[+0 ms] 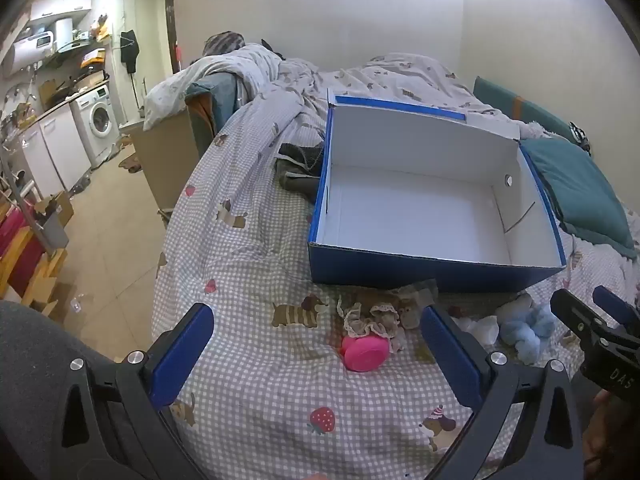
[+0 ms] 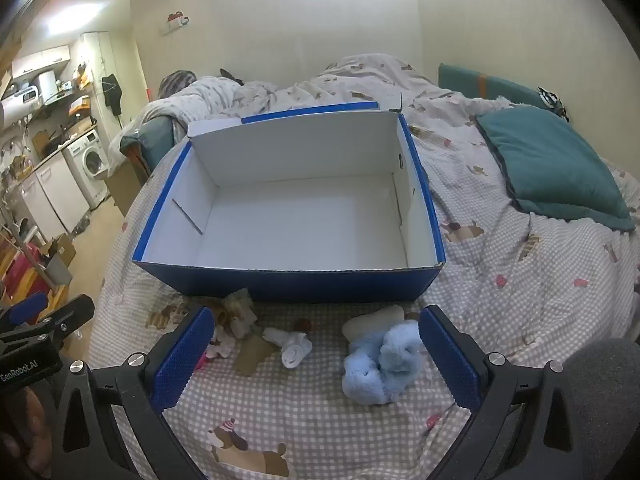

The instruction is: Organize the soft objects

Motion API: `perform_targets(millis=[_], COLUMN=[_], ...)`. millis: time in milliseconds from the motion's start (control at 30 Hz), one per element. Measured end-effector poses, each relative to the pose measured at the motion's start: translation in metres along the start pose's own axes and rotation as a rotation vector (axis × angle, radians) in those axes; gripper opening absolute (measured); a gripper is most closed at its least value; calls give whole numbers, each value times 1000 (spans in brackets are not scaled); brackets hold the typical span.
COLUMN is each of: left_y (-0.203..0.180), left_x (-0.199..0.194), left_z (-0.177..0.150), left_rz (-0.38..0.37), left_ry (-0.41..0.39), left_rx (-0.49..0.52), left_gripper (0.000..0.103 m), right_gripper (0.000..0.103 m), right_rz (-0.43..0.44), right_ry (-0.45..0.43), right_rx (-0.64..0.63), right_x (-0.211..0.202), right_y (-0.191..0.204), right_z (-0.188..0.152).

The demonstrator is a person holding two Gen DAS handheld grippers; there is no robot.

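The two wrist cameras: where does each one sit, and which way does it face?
Left wrist: on the left tongs, angled down at the pink round plastic object; own open blue fingers show.
Right wrist: on the right tongs, angled down at the fluffy light-blue soft toy; a grey sleeve shows.
Both share the empty blue cardboard box.

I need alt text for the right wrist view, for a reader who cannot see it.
An empty blue cardboard box with white inside sits on a checked bedsheet. Before it, between the open right gripper, lie a fluffy light blue sock bundle and a rolled white sock.
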State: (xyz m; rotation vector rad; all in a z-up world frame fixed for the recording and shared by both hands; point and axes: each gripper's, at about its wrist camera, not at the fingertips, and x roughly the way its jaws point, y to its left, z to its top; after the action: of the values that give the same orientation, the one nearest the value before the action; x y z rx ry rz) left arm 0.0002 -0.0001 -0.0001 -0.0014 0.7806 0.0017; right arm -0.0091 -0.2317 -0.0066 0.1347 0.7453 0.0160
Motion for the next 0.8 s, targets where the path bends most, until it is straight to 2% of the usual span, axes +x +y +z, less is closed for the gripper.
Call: perform_targets(millis=[800], left_y=[1], left_x=[-6], left_z=[0], left_rz=[1], left_ry=[-16], left_rx=[4], left_gripper=[103], right_gripper=[103], right_rz=[-4], right_ry=[2], right_rx=[0], right_x=[2], right_y=[1], right_z=[0])
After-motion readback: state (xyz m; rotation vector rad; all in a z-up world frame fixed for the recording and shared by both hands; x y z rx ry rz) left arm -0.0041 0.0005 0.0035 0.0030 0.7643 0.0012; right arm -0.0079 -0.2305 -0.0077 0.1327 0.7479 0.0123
